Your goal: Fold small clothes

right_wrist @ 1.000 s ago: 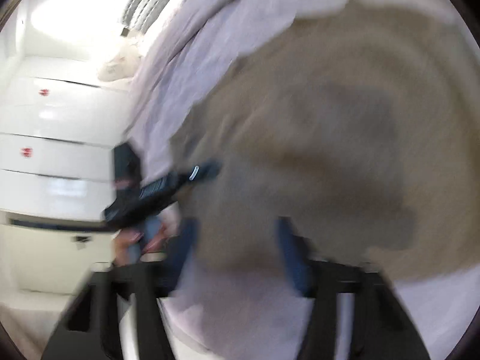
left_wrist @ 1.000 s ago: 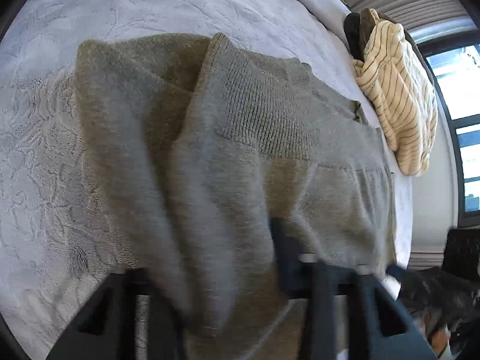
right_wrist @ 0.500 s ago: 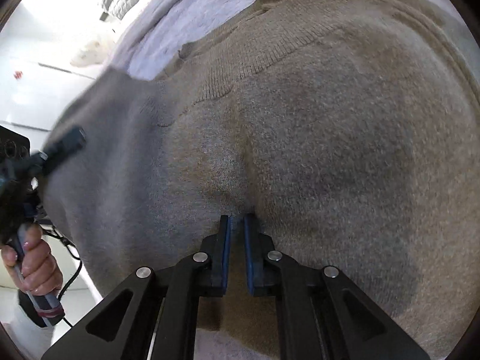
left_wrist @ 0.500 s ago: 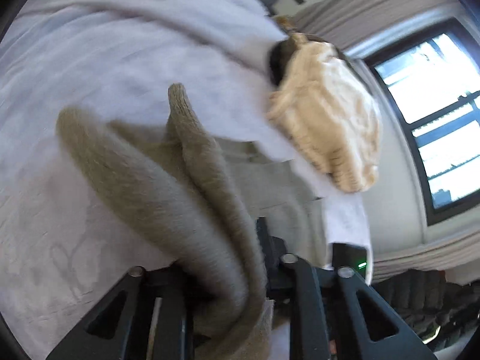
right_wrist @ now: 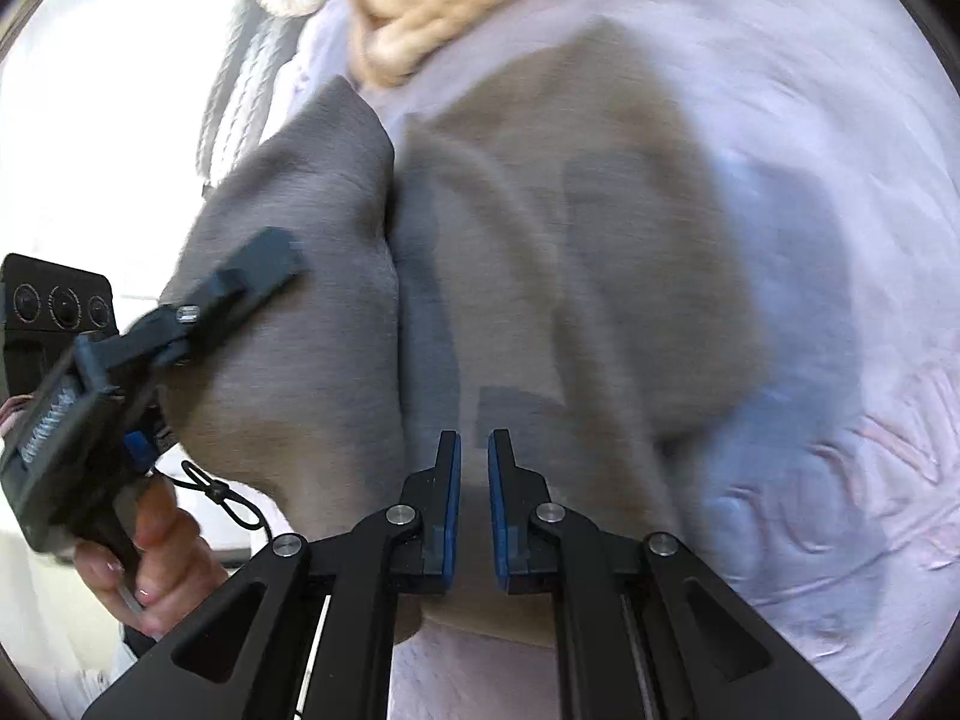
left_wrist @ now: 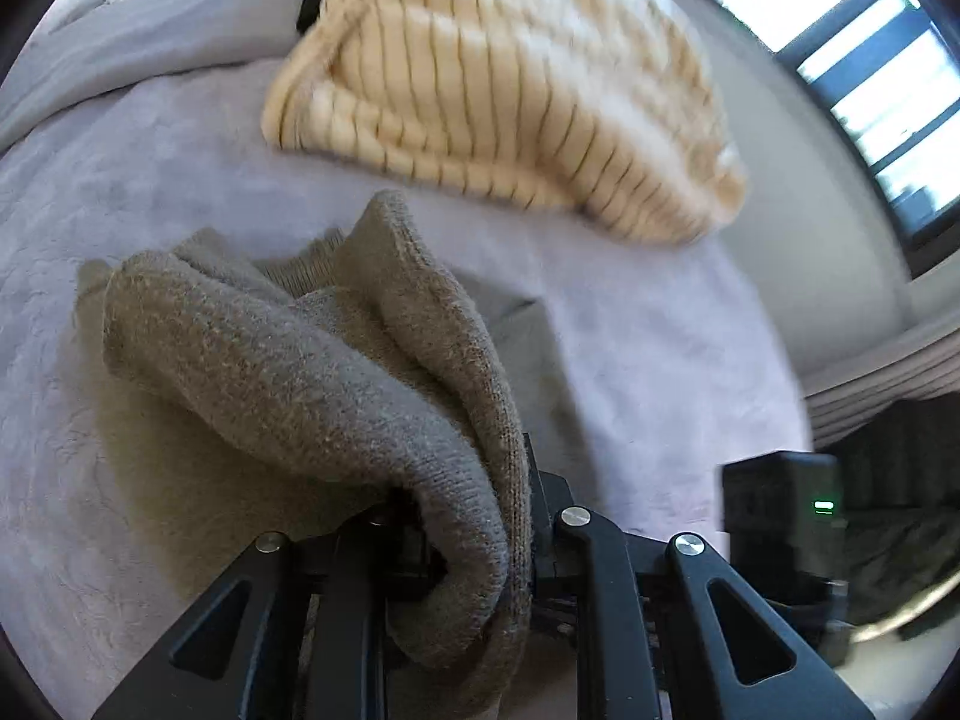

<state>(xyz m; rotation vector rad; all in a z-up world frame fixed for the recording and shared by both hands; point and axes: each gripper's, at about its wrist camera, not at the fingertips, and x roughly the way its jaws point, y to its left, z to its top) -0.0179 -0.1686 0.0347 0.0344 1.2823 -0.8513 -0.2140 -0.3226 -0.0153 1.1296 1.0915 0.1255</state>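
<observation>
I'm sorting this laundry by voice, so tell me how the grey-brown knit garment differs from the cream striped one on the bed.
The grey-brown knit is plain, while the cream garment has thin dark stripes. The left gripper is shut on a bunched fold of the grey-brown knit; the cream garment lies untouched in a heap farther back. Both rest on the pale bedspread.

Daylight from window (left_wrist: 888,90) far right, blown out. Right wrist view overexposed at left, heavy motion blur; hard shadows on grey sweater (right_wrist: 540,240). Striped garment (left_wrist: 510,78) smeared. Fisheye bends the edges, corners black.
</observation>
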